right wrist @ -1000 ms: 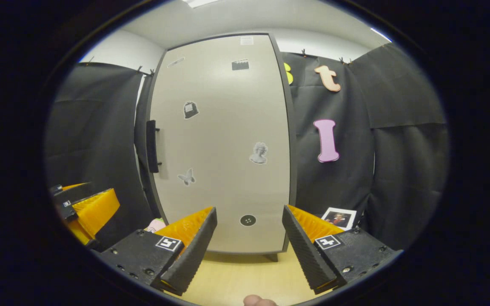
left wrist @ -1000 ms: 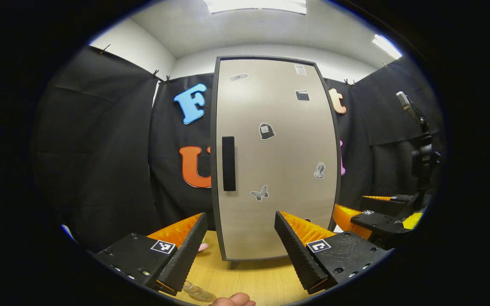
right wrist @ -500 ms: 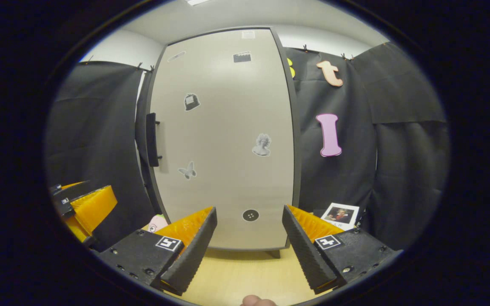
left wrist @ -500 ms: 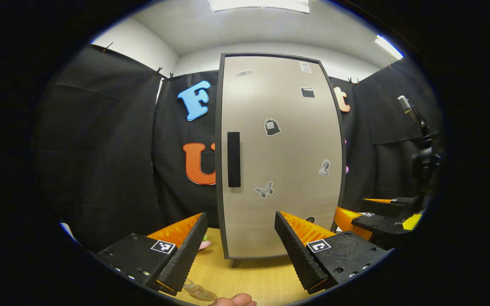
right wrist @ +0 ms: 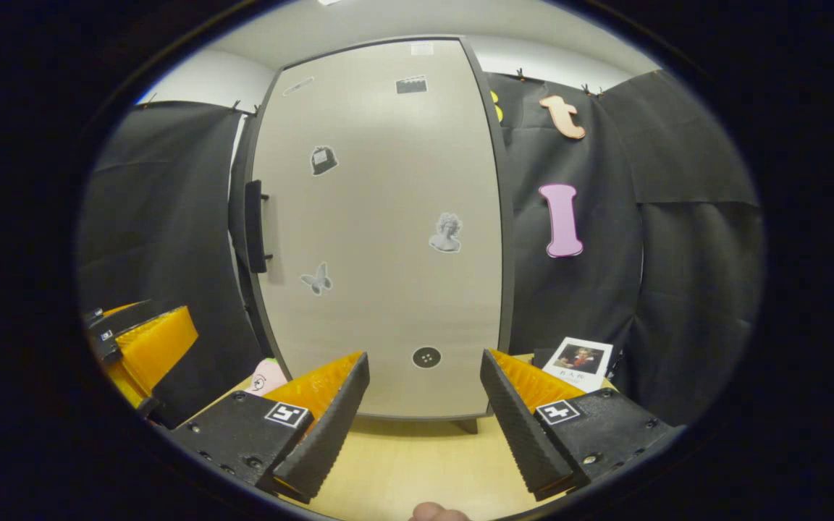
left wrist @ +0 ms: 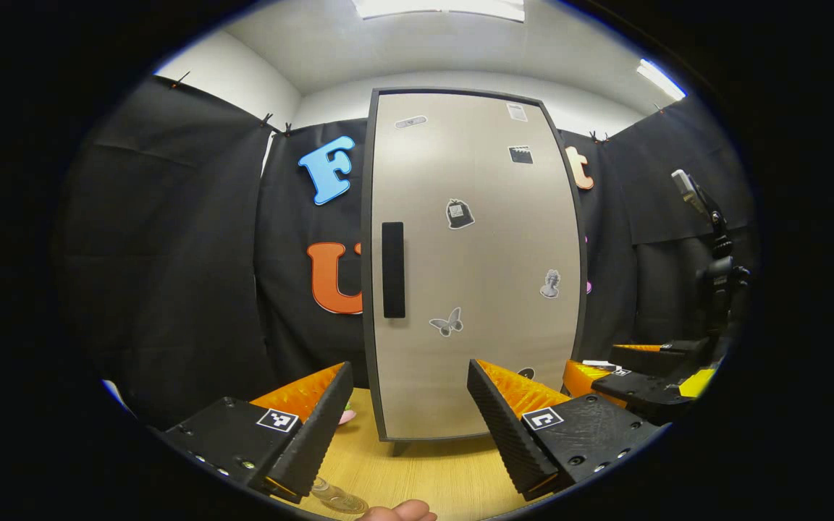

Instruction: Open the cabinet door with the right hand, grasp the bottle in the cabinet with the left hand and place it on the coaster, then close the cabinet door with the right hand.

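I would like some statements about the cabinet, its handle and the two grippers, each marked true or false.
1. The cabinet door is closed. True.
2. The right gripper is shut on the door handle. False: it is open and apart from the handle.
3. The left gripper holds a bottle. False: its fingers are open with nothing between them.
4. A butterfly sticker is on the door. True.
5. A small framed picture stands right of the cabinet in the right gripper view. True.
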